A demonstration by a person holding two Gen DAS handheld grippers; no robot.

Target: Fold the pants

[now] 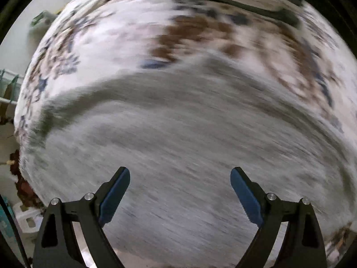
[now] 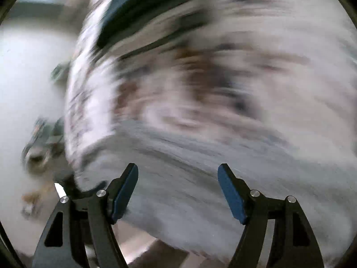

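Note:
Grey pants (image 1: 178, 138) lie spread on a patterned white, brown and blue bedspread (image 1: 107, 33). Both views are blurred by motion. My left gripper (image 1: 180, 174) is open and empty, its blue-padded fingers (image 1: 116, 192) wide apart just above the grey cloth. In the right wrist view the grey pants (image 2: 200, 167) fill the lower half, on the same bedspread (image 2: 245, 67). My right gripper (image 2: 178, 169) is open and empty over the pants near the bed's left edge.
The bed's edge drops off at the left in both views. A pale floor (image 2: 26, 78) with small blurred objects (image 2: 42, 143) lies beside it. A dark strap-like item (image 1: 234, 2) lies on the far bedspread. A rack (image 1: 9, 89) stands at far left.

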